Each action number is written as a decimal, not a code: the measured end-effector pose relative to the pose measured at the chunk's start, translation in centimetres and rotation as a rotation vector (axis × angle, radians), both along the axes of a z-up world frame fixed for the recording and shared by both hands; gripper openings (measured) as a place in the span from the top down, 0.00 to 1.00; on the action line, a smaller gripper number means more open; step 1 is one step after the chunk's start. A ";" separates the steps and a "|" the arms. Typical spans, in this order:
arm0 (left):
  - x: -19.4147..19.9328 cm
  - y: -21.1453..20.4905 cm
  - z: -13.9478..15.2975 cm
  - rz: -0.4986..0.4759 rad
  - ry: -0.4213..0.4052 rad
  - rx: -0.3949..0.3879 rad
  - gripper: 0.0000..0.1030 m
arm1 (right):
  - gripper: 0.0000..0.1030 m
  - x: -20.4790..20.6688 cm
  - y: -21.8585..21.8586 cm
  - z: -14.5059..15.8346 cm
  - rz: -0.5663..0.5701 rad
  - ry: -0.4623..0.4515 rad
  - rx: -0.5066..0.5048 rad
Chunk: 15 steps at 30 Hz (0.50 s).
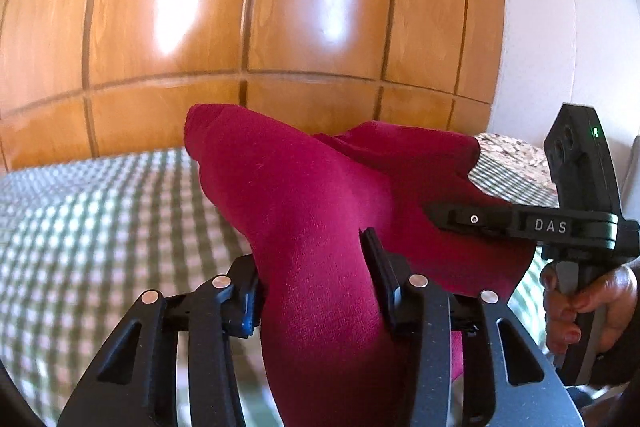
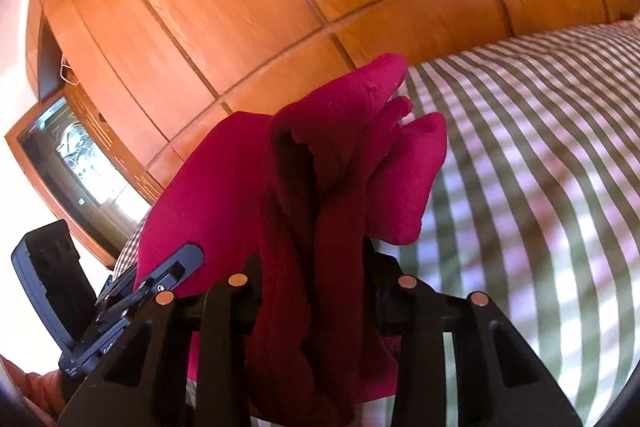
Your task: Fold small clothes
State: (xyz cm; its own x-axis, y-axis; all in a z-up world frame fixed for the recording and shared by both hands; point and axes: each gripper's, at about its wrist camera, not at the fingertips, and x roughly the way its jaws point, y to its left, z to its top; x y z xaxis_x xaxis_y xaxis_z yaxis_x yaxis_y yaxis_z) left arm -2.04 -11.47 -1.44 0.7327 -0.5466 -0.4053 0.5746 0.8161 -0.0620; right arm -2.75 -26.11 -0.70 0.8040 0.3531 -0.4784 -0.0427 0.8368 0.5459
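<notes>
There is one red cloth [image 1: 304, 195], and two grippers hold it up above the bed [image 1: 100, 211]. The left gripper [image 1: 316, 291] has its two fingers [image 1: 378, 267] clamped on a thick bunch of the cloth. The cloth fills the gap between them and hangs down past them. The right gripper [image 2: 316, 291] has its two fingers clamped on another bunch of the same cloth, which is all folds and creases there. One loose flap [image 2: 416, 179] of the cloth sticks out to the right in the right wrist view.

In the left wrist view the right gripper [image 1: 472, 223] comes in from the right side, and its finger lies against the cloth. One hand [image 1: 588, 307] holds its handle. In the right wrist view the left gripper [image 2: 176, 263] comes in from the left, touching the cloth too.

The bed has one cover with green and white checks. Behind the bed stands one big wooden wardrobe [image 1: 240, 7] with many shiny panels. A white wall [image 1: 560, 27] is beside it. A glass door [image 2: 68, 155] in a wood frame shows far left in the right wrist view. The cloth hides much of the bed in both views
</notes>
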 end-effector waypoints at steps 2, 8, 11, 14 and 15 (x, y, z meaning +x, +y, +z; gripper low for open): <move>0.8 0.3 0.4 0.021 -0.029 0.013 0.58 | 0.69 1.6 0.7 0.3 0.014 -0.022 -0.011; 5.1 2.0 1.6 0.100 -0.085 0.036 0.58 | 0.69 7.3 2.7 1.0 0.050 -0.075 -0.022; 7.7 2.8 1.4 0.142 -0.088 0.054 0.58 | 0.69 10.5 3.8 0.8 0.059 -0.081 -0.023; 10.5 3.3 0.9 0.166 -0.071 0.073 0.58 | 0.69 13.4 4.4 -0.1 0.061 -0.068 -0.032; 11.7 3.3 0.5 0.172 -0.058 0.080 0.58 | 0.69 14.2 4.5 -0.4 0.059 -0.060 -0.034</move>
